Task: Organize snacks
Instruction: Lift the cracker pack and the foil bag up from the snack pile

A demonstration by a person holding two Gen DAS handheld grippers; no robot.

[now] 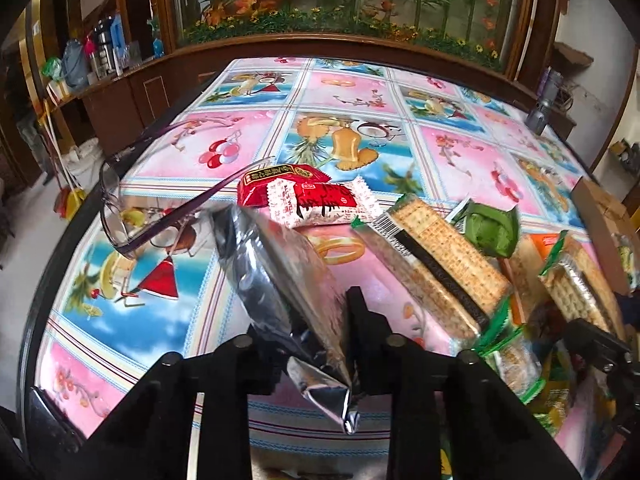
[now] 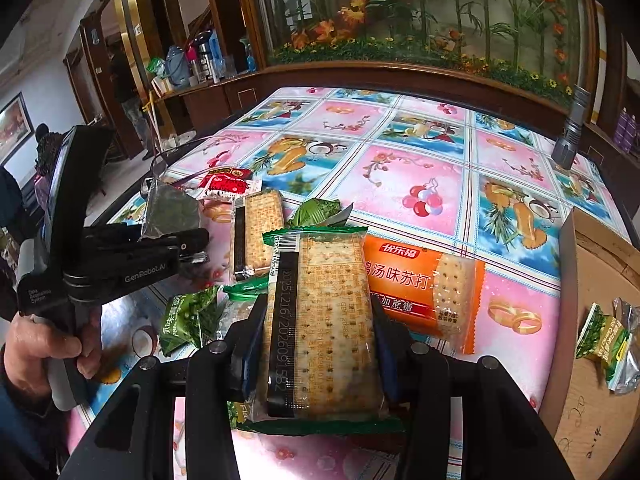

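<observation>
My left gripper [image 1: 316,332] is shut on a silver foil snack packet [image 1: 280,264], which sticks up and away from the jaws above the table. From the right wrist view the same left gripper [image 2: 192,248], held by a hand [image 2: 44,344], pinches that silver packet [image 2: 172,208] by its lower edge. My right gripper [image 2: 318,336] is shut on a clear cracker pack with green ends [image 2: 320,320], its pads pressing both long sides. On the flowered tablecloth [image 2: 404,184] lie an orange cracker pack [image 2: 424,288], another cracker pack [image 2: 258,232], green packets [image 2: 188,316] and red packets [image 1: 280,188].
An open cardboard box [image 2: 592,320] at the right holds a green and silver packet [image 2: 608,348]. Purple glasses [image 1: 132,216] lie near the table's left edge. A grey flashlight [image 2: 568,136] stands at the far right. A wooden cabinet with a planted glass case [image 1: 340,8] runs behind the table.
</observation>
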